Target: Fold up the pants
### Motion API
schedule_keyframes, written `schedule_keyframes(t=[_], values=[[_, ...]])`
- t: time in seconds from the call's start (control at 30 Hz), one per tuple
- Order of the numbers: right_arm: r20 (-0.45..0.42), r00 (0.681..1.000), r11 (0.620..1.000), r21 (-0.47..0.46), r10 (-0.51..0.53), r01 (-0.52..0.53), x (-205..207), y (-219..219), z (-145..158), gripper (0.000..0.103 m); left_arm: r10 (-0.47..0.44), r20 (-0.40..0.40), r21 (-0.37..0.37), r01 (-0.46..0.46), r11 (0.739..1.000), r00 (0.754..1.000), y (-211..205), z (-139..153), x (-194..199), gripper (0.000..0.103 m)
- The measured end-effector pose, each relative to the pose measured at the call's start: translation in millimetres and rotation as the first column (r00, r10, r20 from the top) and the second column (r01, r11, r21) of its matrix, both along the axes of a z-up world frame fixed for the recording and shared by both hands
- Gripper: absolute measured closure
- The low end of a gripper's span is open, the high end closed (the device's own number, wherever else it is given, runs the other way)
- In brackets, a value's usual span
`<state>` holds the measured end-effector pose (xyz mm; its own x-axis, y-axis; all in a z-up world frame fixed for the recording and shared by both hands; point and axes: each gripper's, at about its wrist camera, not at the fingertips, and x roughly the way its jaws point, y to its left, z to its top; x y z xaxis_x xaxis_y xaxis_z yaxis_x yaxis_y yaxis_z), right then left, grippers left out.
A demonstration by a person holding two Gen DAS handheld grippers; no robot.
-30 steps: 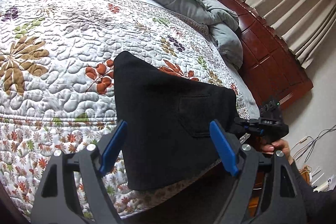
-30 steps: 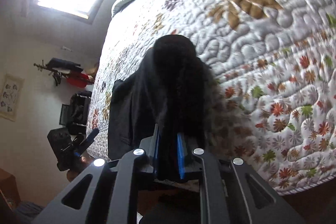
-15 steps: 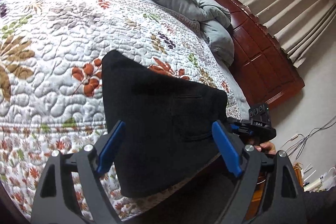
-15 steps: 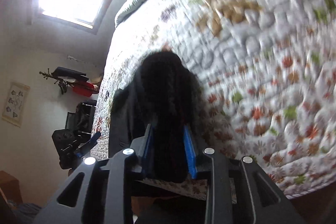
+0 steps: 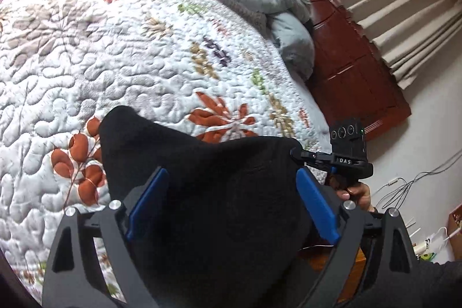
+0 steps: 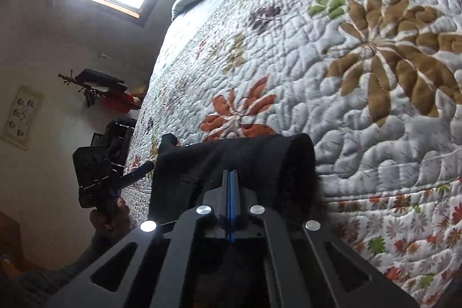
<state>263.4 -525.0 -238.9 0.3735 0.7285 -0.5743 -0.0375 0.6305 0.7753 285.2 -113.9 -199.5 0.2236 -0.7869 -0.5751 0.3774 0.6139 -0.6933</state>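
Here the black pants (image 5: 202,192) draped over the bed's (image 5: 144,48) near edge (quilt beyond bare), left tongs (image 5: 231,207) spreading wider than before, touching nothing, while right tongs (image 6: 231,178) had pressed together at the cloth.

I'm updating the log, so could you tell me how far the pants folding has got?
Partly done: the black pants lie doubled at the quilt's edge. In hand: the right gripper is shut at a corner; the left gripper's jaws are opening around them. Left: further folds.
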Motion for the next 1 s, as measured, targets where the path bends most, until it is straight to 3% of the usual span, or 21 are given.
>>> schedule_keyframes(t=[0.17, 0.23, 0.3, 0.33, 0.4, 0.5, 0.57, 0.63, 0.73, 0.77, 1.0], values=[[-0.007, 1.000, 0.996, 0.092, -0.019, 0.020, -6.3, -16.1, -23.5, 0.103, 0.004, -0.037, -0.052, -0.006, 0.999, 0.999, 8.9, -16.9, 8.6, 0.015], [0.001, 1.000, 0.994, 0.108, -0.021, 0.021, -10.2, -17.4, -16.6, 0.103, 0.014, -0.041, -0.062, -0.017, 0.998, 0.999, 12.3, -15.3, 7.4, 0.015], [0.027, 0.999, 0.994, 0.105, -0.024, 0.021, -23.0, -20.8, 0.1, 0.097, 0.032, -0.034, -0.085, -0.035, 0.996, 0.999, 21.4, -5.5, -0.5, 0.015], [0.047, 0.999, 0.995, 0.094, -0.022, 0.018, -30.6, -21.2, 12.3, 0.089, 0.032, -0.021, -0.103, -0.034, 0.994, 0.999, 27.0, 1.6, -7.6, 0.015], [0.092, 0.996, 0.997, 0.071, -0.007, 0.000, -48.1, -16.9, 36.8, 0.086, 0.030, 0.022, -0.119, -0.028, 0.992, 0.999, 39.0, 18.1, -28.2, 0.014], [0.119, 0.991, 0.996, 0.055, 0.065, -0.072, -75.0, 5.0, 56.2, 0.082, 0.003, 0.039, -0.162, 0.004, 0.987, 0.999, 51.6, 27.8, -58.6, 0.014], [0.094, 0.986, 0.991, 0.012, 0.135, -0.136, -88.4, 27.5, 49.6, 0.081, -0.024, 0.026, -0.164, 0.028, 0.986, 0.999, 53.9, 22.5, -75.9, 0.014], [0.052, 0.987, 0.988, -0.020, 0.154, -0.153, -94.9, 36.6, 33.4, 0.084, -0.056, 0.022, -0.139, 0.059, 0.989, 0.998, 50.4, 13.7, -88.6, 0.014], [0.005, 0.994, 0.994, -0.029, 0.105, -0.105, -97.7, 21.0, 9.1, 0.101, -0.078, -0.027, -0.121, 0.074, 0.990, 0.997, 45.8, -9.4, -97.3, 0.014], [-0.002, 0.997, 0.996, -0.028, 0.081, -0.081, -98.2, 13.1, 3.9, 0.103, -0.066, -0.042, -0.101, 0.062, 0.993, 0.997, 45.4, -18.7, -97.5, 0.014], [-0.005, 0.999, 0.998, 0.021, 0.054, -0.054, -102.8, -7.9, -4.5, 0.103, -0.003, -0.132, -0.122, -0.014, 0.992, 0.991, 66.5, -47.1, -91.7, 0.014]])
